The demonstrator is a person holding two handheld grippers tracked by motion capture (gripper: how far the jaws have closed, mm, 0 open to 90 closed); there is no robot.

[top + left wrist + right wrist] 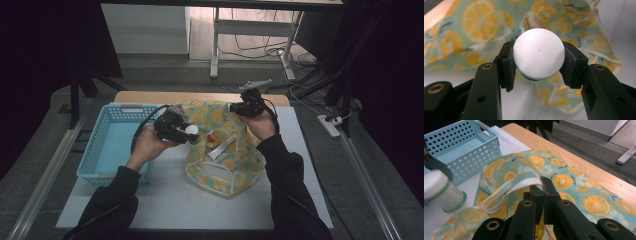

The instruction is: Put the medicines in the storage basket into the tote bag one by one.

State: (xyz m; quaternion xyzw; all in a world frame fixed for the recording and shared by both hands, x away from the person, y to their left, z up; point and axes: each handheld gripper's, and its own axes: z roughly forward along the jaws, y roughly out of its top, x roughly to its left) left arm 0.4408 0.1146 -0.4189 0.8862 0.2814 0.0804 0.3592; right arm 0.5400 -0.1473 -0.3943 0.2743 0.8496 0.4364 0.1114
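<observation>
A lemon-print fabric bag [225, 150] lies on the white table, its mouth lifted at the far side. My right gripper [233, 107] is shut on the bag's white-edged rim [534, 182] and holds it up. My left gripper [192, 134] is shut on a white round-capped bottle [538, 57], held just left of the bag's opening. In the right gripper view the bottle [441, 192] appears blurred at the left, with a green-trimmed ribbed body. Inside the bag a red and white item [216, 141] shows through the opening.
A light blue perforated basket [112, 142] stands at the table's left side, with nothing visible inside. The table's wooden far edge [150, 96] runs behind the bag. Beyond it are a desk leg, cables and a power strip [329, 125] on the floor.
</observation>
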